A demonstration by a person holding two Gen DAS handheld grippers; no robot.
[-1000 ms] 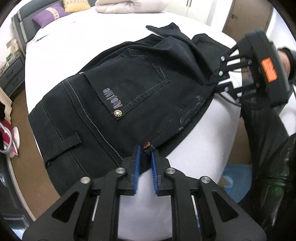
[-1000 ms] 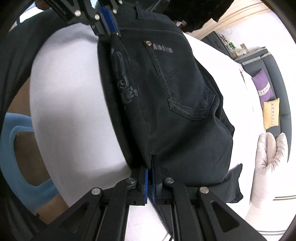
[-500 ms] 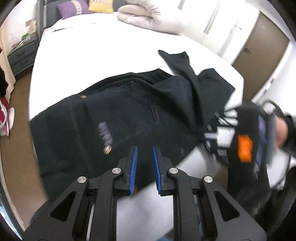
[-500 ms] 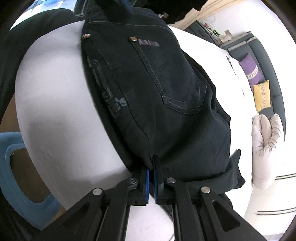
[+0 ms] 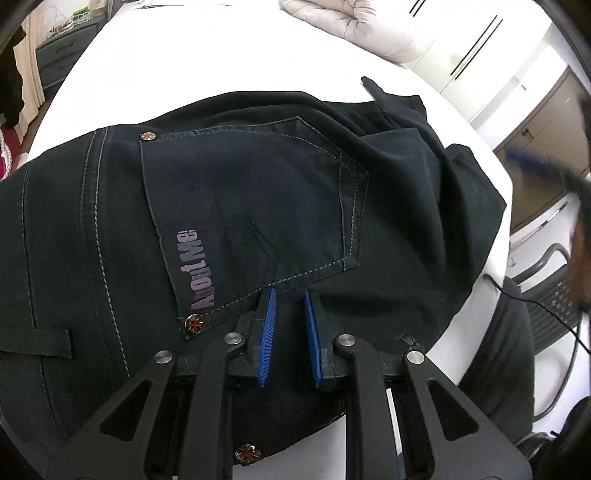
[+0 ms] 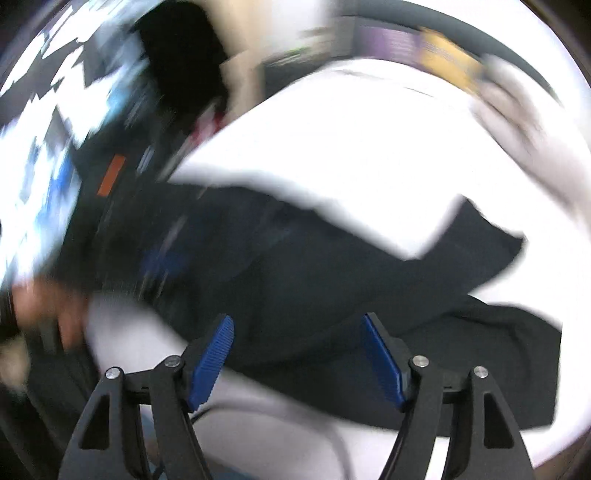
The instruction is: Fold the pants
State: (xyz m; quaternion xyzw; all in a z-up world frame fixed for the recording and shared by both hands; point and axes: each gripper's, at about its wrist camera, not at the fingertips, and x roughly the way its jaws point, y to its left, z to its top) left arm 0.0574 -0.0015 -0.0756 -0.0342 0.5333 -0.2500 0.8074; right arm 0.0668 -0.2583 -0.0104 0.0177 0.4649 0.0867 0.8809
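Observation:
Black pants [image 5: 258, 206] lie folded lengthwise on the white bed [image 5: 221, 62], back pocket with pink lettering facing up. My left gripper [image 5: 290, 295] hovers over the waist part near the pocket's lower edge, its blue pads a little apart with nothing between them. My right gripper [image 6: 297, 321] is wide open and empty above the pants [image 6: 332, 280], near the bed's edge; this view is motion-blurred. The right gripper also shows as a blur at the far right of the left wrist view [image 5: 546, 166].
A rolled pale duvet [image 5: 354, 29] lies at the bed's head. A dark nightstand [image 5: 62, 59] stands at the left. A chair [image 5: 554, 295] and a cable stand off the bed's right edge.
Both grippers let go of the pants, which now lie flat. The left gripper moved in over the waist. The right gripper opened wide and swung away fast.

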